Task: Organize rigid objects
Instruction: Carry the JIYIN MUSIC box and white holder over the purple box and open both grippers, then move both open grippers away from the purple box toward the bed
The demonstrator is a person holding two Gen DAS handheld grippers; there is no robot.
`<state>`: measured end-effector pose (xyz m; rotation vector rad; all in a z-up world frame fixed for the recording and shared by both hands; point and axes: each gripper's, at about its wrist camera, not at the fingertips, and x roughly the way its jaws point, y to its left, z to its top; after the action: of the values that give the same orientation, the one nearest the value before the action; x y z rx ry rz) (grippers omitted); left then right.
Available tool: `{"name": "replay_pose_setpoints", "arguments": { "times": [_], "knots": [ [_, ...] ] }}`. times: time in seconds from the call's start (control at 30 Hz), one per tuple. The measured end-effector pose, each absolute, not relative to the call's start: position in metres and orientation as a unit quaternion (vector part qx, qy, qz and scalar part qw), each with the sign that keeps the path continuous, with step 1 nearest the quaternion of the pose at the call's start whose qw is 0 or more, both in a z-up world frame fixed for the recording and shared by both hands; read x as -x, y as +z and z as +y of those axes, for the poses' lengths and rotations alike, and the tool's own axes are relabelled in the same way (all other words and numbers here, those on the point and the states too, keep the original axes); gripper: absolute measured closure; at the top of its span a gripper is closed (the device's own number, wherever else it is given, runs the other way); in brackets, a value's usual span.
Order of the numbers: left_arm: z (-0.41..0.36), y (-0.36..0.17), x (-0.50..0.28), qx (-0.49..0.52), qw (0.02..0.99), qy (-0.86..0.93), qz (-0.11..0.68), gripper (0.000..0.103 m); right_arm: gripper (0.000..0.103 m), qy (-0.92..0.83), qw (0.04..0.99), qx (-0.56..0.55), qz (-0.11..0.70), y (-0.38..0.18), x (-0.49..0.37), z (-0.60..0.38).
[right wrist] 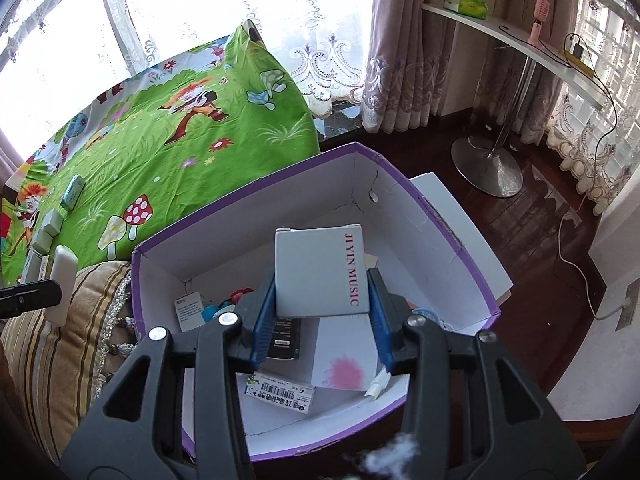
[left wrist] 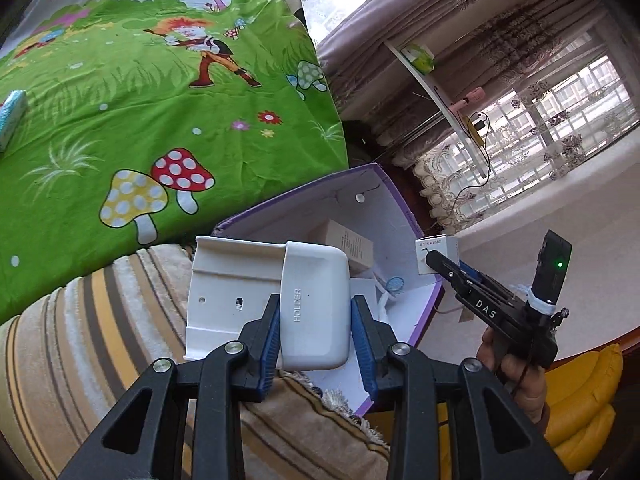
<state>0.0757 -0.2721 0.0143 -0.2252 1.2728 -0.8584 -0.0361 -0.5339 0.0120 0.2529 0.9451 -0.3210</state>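
Black linkage arms with silver screws and blue ribbed pads (left wrist: 269, 340) are seen; "DAS" is printed on the right gripper (left wrist: 430, 256); bare skin is shown.

Background: cartoon-print green bedsheet (right wrist: 168, 136), striped cushion (left wrist: 80, 344), lace curtains (right wrist: 404, 60) — white shelf (right wrist: 520, 44) stood on a chrome pedestal (right wrist: 486, 168).

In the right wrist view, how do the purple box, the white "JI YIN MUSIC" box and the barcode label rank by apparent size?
1. Purple box, by far the largest.
2. White JI YIN MUSIC box, though being held near the camera in the right gripper enlarges it.
3. Barcode label, smallest.
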Motion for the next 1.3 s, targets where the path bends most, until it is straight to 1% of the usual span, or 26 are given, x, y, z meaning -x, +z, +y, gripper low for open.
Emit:
{"name": "replay_pose_setpoints", "arguments": {
  "times": [0.3, 0.37, 0.4, 0.43, 0.77, 0.87, 0.93, 1.07, 1.1, 1.13, 1.2, 1.3],
  "knots": [
    [-0.322, 0.002, -0.098, 0.130, 0.681, -0.402, 0.598, 0.068, 0.057, -0.160, 0.870, -0.123, 0.450, 0.011, 0.037, -0.539],
    [-0.329, -0.006, -0.107, 0.158, 0.665, -0.401, 0.610, 0.064, 0.057, -0.157, 0.869, -0.123, 0.452, 0.010, 0.037, -0.538],
    [-0.331, -0.009, -0.111, 0.172, 0.659, -0.397, 0.615, 0.055, 0.057, -0.157, 0.869, -0.123, 0.452, 0.010, 0.036, -0.538],
    [-0.332, -0.011, -0.113, 0.180, 0.658, -0.394, 0.616, 0.049, 0.057, -0.155, 0.869, -0.124, 0.453, 0.009, 0.036, -0.537],
    [-0.322, 0.004, -0.101, 0.162, 0.694, -0.413, 0.567, 0.047, 0.056, -0.146, 0.871, -0.122, 0.453, 0.008, 0.033, -0.531],
    [-0.315, 0.014, -0.092, 0.143, 0.711, -0.428, 0.538, 0.044, 0.056, -0.151, 0.871, -0.121, 0.451, 0.010, 0.032, -0.530],
    [-0.308, 0.023, -0.086, 0.132, 0.723, -0.440, 0.515, 0.041, 0.050, -0.153, 0.873, -0.122, 0.447, 0.013, 0.031, -0.531],
    [-0.285, 0.035, -0.076, 0.128, 0.744, -0.449, 0.478, 0.039, 0.045, -0.159, 0.880, -0.121, 0.430, 0.026, 0.026, -0.531],
    [-0.279, 0.038, -0.075, 0.128, 0.750, -0.446, 0.472, 0.039, 0.043, -0.167, 0.882, -0.119, 0.424, 0.030, 0.024, -0.532],
    [-0.272, 0.039, -0.074, 0.130, 0.756, -0.441, 0.467, 0.039, 0.036, -0.177, 0.884, -0.117, 0.417, 0.034, 0.023, -0.533],
    [-0.258, 0.041, -0.074, 0.136, 0.764, -0.431, 0.461, 0.039, 0.028, -0.199, 0.890, -0.118, 0.394, 0.042, 0.025, -0.533],
    [-0.237, 0.041, -0.076, 0.138, 0.774, -0.410, 0.462, 0.039, 0.020, -0.196, 0.902, -0.109, 0.369, 0.051, 0.026, -0.528]
  ]
}}
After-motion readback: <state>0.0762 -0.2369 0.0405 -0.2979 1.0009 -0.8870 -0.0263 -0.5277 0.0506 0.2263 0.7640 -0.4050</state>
